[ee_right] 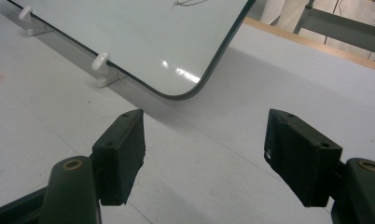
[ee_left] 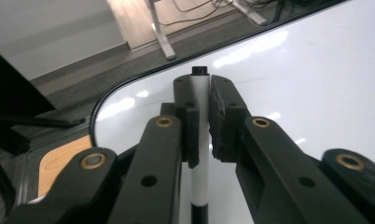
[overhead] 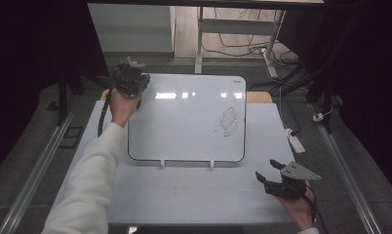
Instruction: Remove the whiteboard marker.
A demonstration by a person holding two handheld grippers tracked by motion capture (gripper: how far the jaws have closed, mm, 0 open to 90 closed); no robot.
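Marker: slim white marker pen with black ends, long axis running along the jaws, black end pointing toward the glossy white whiteboard.
Left gripper: clamped on the marker.
Right gripper: jaws wide apart, nothing between them.

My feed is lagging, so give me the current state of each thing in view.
Left gripper: shut on the marker.
Marker: white-barrelled, clamped at the whiteboard's corner.
Right gripper: open, empty, over the table.
Whiteboard: lying flat, black scribble on it.
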